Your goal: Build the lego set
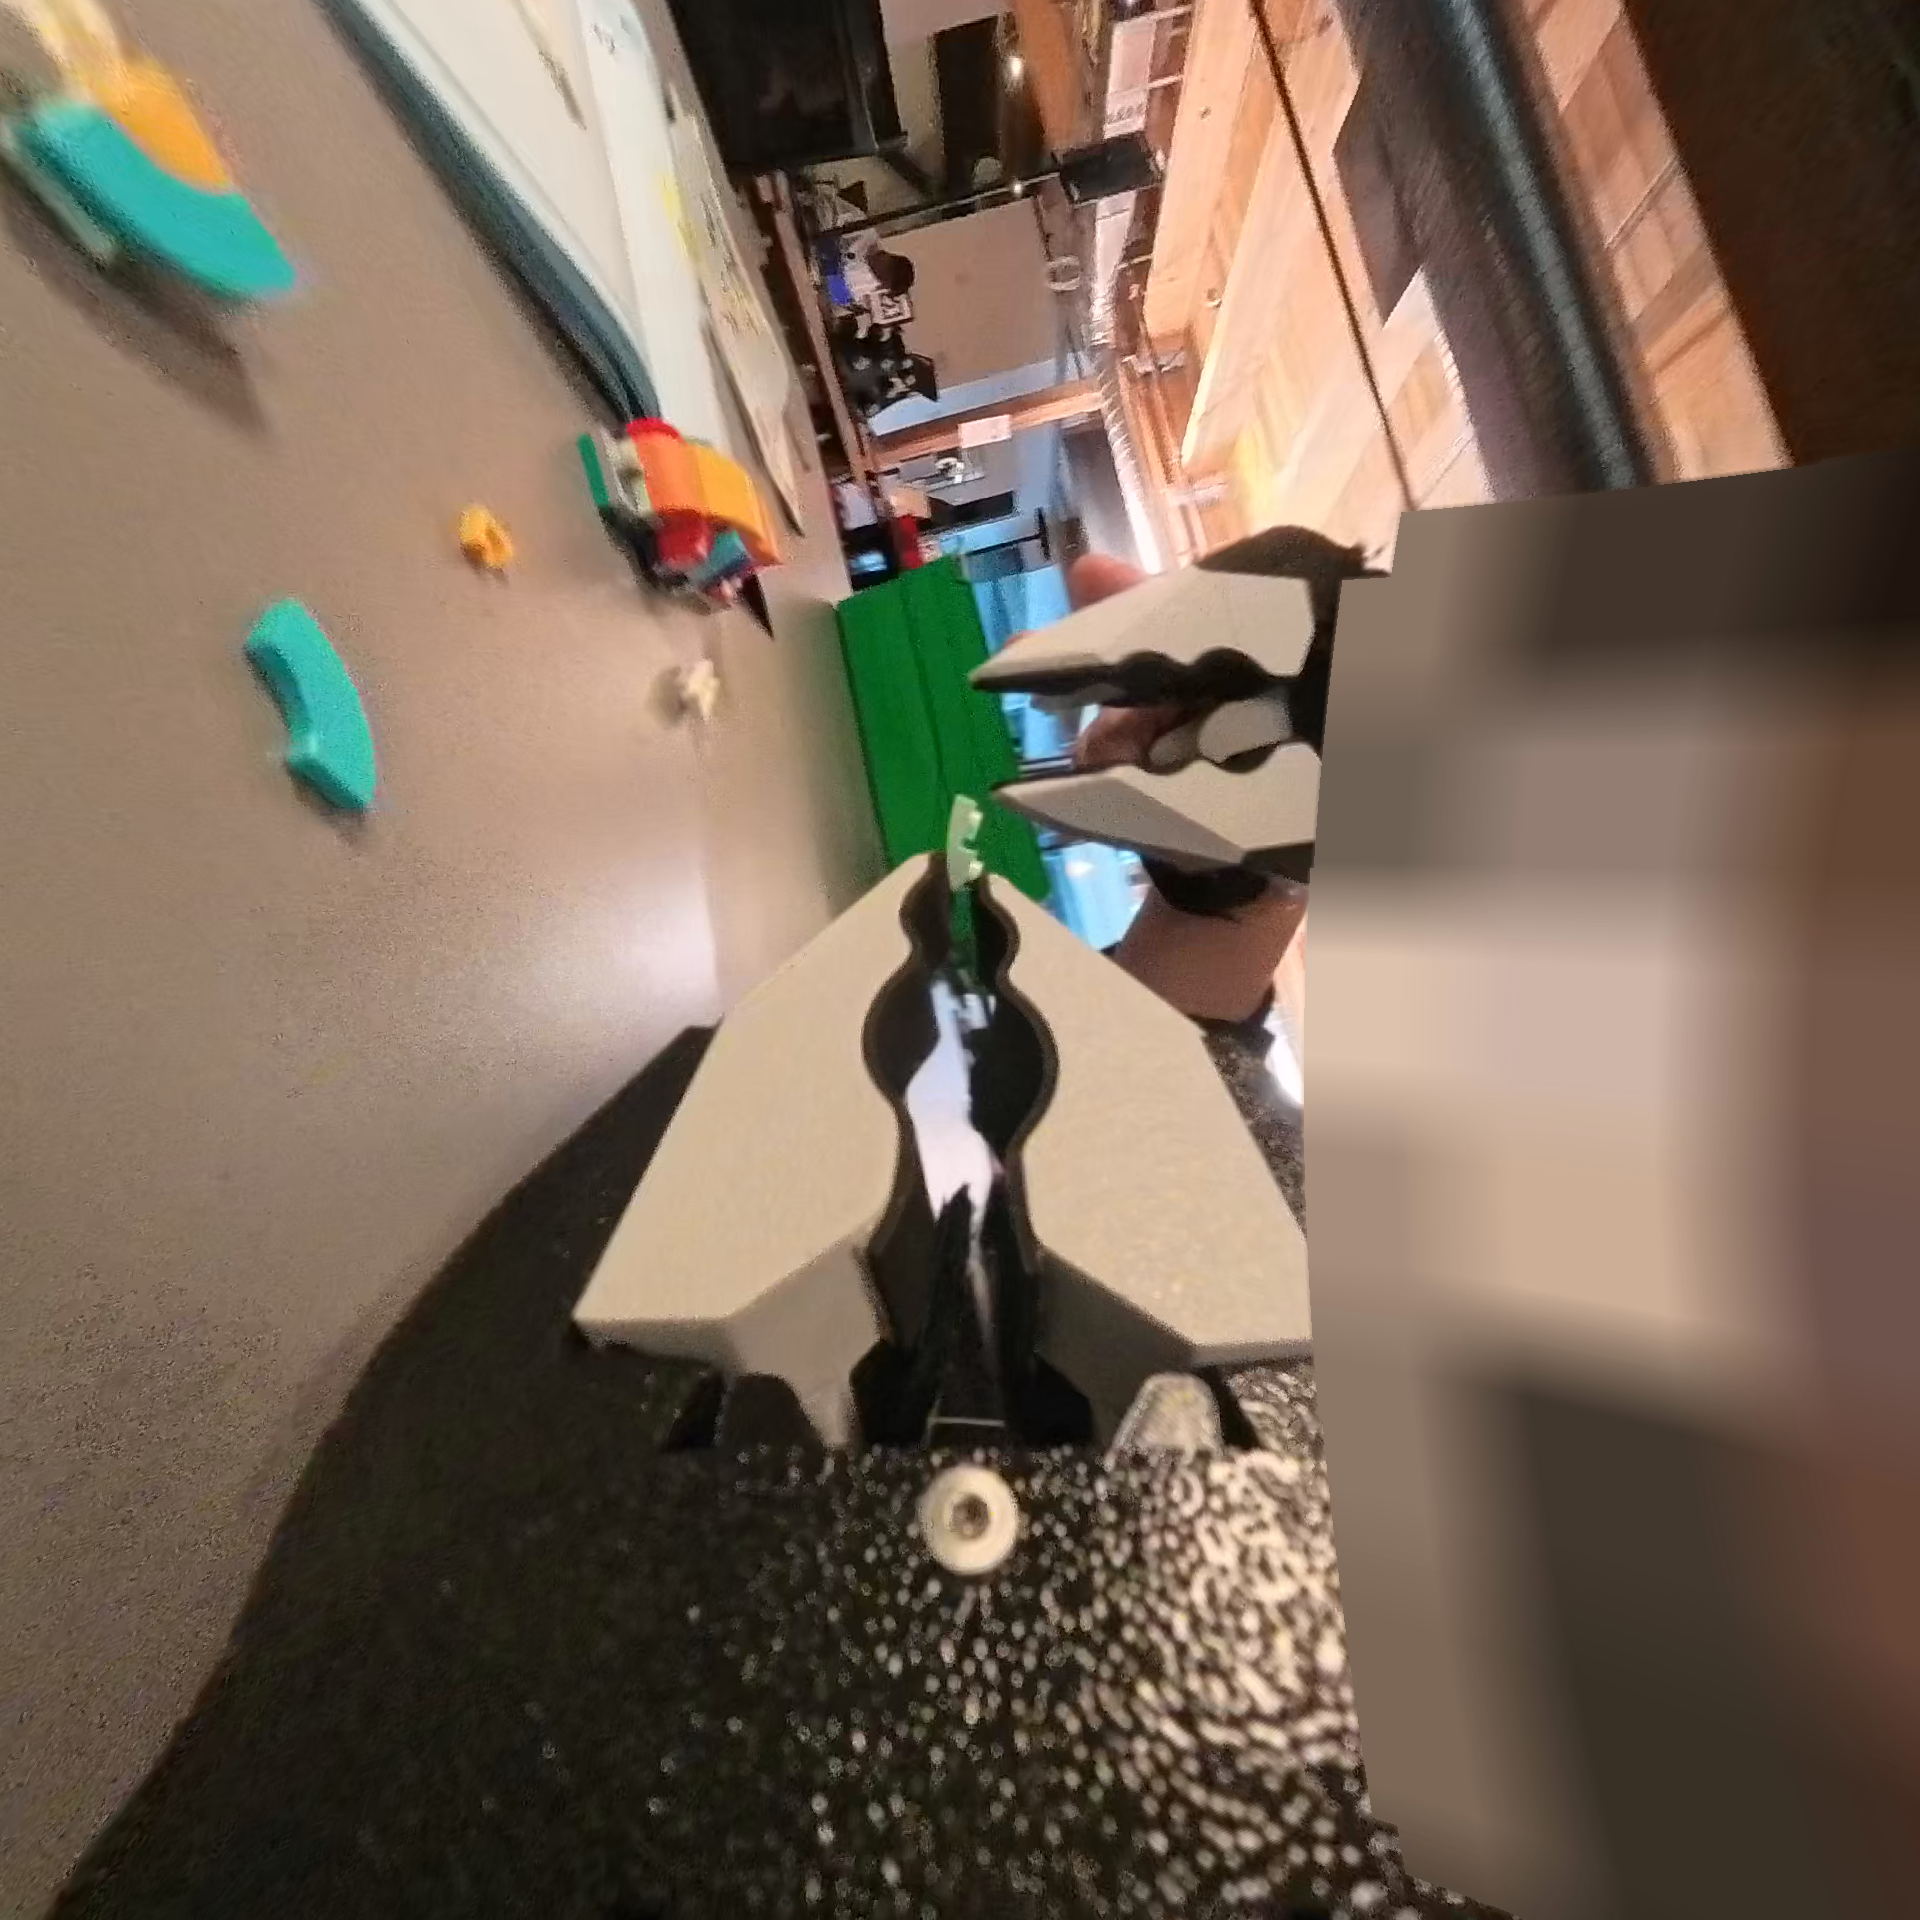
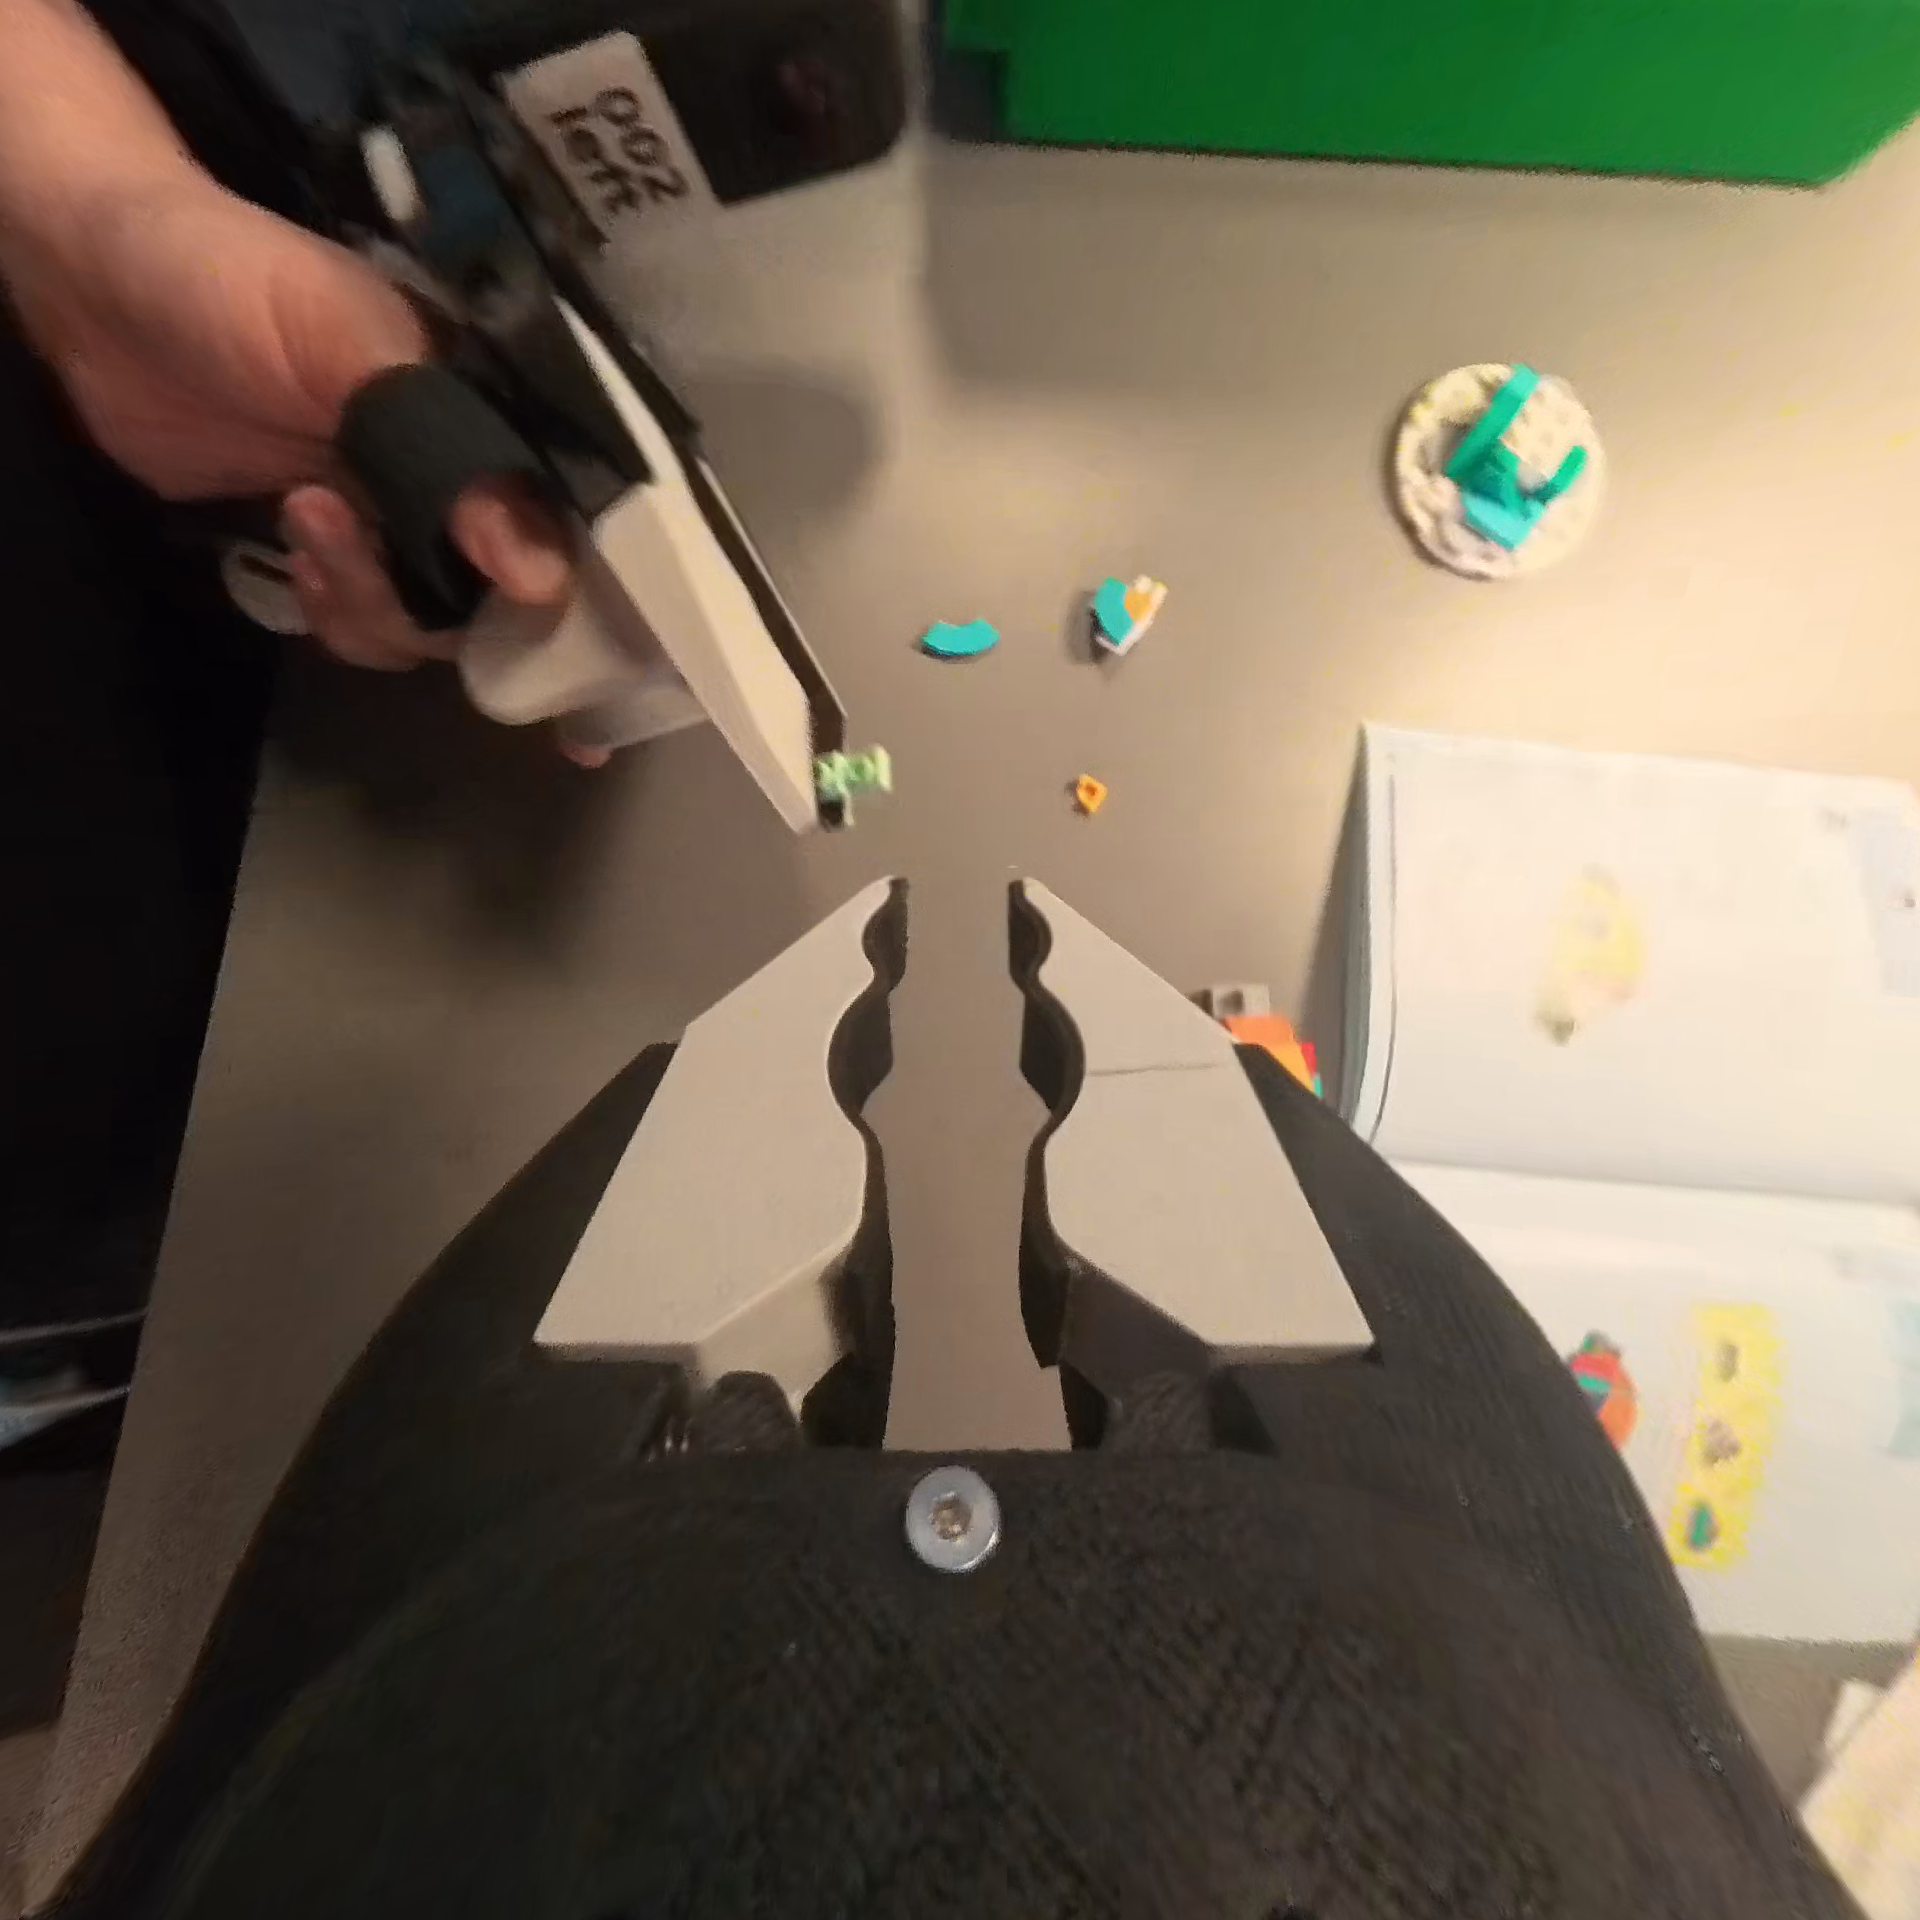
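Observation:
My left gripper [image 1: 961,868] is shut on a small light green lego piece [image 1: 964,842], held in the air above the table; it also shows in the right wrist view [image 2: 826,805] with the piece [image 2: 854,774] sticking out of its tip. My right gripper [image 2: 956,883] is open and empty just below and right of the left tip; in the left wrist view [image 1: 987,743] it sits right beside the green piece. A teal curved piece [image 2: 958,637], a small teal and orange assembly [image 2: 1122,613] and a tiny orange piece [image 2: 1088,795] lie on the table.
A round white plate with a teal build [image 2: 1496,468] stands at the far right. A colourful red and orange build [image 1: 686,509] and a white piece [image 1: 694,689] lie farther off. An open instruction booklet [image 2: 1621,987] lies right. A green box [image 2: 1455,73] stands at the back.

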